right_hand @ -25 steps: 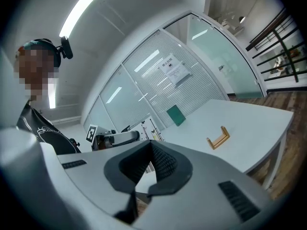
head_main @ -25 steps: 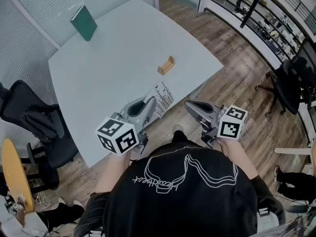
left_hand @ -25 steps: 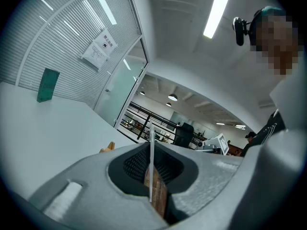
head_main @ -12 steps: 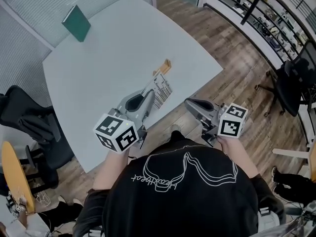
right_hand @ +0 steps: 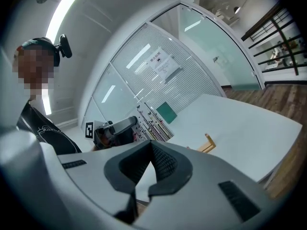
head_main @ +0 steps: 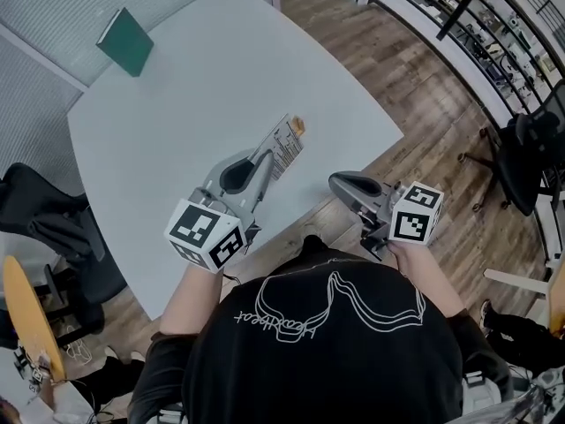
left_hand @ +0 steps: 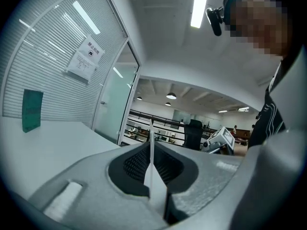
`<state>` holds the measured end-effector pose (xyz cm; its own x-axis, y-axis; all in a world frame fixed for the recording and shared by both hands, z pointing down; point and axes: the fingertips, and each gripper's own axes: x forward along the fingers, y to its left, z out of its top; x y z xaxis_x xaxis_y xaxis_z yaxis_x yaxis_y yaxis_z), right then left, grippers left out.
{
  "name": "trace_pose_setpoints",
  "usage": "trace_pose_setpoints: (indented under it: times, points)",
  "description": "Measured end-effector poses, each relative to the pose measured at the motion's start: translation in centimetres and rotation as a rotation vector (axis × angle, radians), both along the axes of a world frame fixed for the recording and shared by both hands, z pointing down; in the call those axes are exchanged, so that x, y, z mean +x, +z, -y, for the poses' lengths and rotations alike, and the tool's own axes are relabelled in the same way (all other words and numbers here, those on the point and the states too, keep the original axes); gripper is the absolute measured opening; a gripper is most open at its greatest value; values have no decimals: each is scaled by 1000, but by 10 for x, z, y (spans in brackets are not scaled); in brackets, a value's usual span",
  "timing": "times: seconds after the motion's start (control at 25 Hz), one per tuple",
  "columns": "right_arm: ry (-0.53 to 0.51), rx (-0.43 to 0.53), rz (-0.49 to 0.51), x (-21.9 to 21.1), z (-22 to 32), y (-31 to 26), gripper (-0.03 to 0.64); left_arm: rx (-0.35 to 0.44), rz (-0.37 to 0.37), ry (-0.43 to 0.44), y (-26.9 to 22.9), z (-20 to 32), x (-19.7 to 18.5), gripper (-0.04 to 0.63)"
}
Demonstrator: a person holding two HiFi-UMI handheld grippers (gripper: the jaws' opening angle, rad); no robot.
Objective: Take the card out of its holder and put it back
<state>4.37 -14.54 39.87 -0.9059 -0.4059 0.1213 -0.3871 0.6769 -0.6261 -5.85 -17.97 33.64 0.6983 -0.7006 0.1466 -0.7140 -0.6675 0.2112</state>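
- The wooden holder [right_hand: 209, 143] stands on the white table [head_main: 177, 122], toward its right side. The card [head_main: 284, 146] is out of its slot.
- The left gripper [head_main: 263, 162] is clamped on the card's near end. In the left gripper view the card shows edge-on between the 2 pads, and the printed sheet reaches out past the tips toward the holder.
- In the head view the card's far end overlaps the holder. The right gripper view shows the card just left of the holder and apart from it.
- The right gripper [head_main: 341, 182] has its 2 jaws closed together with nothing between them. It hangs by the table's near edge, to the right of the card.
- 1 green book [head_main: 124, 41] stands near the table's far left edge, well apart from the holder, with wide bare tabletop between them.
- An office chair [head_main: 53, 228] sits close to the table's left edge, and wood floor [head_main: 415, 87] lies open to the right.
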Motion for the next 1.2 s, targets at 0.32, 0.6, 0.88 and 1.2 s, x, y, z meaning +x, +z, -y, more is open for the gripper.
trace_pose_setpoints:
  times: [0.32, 0.6, 0.88, 1.2]
  points:
    - [2, -51, -9, 10, 36, 20, 9, 40, 36, 10, 17, 48, 9, 26]
    - [8, -98, -24, 20, 54, 41, 9, 56, 73, 13, 45, 85, 15, 26]
    - [5, -143, -34, 18, 57, 59, 9, 35, 81, 9, 73, 106, 8, 26]
    - [5, -161, -38, 19, 63, 67, 9, 26, 93, 9, 99, 112, 5, 26]
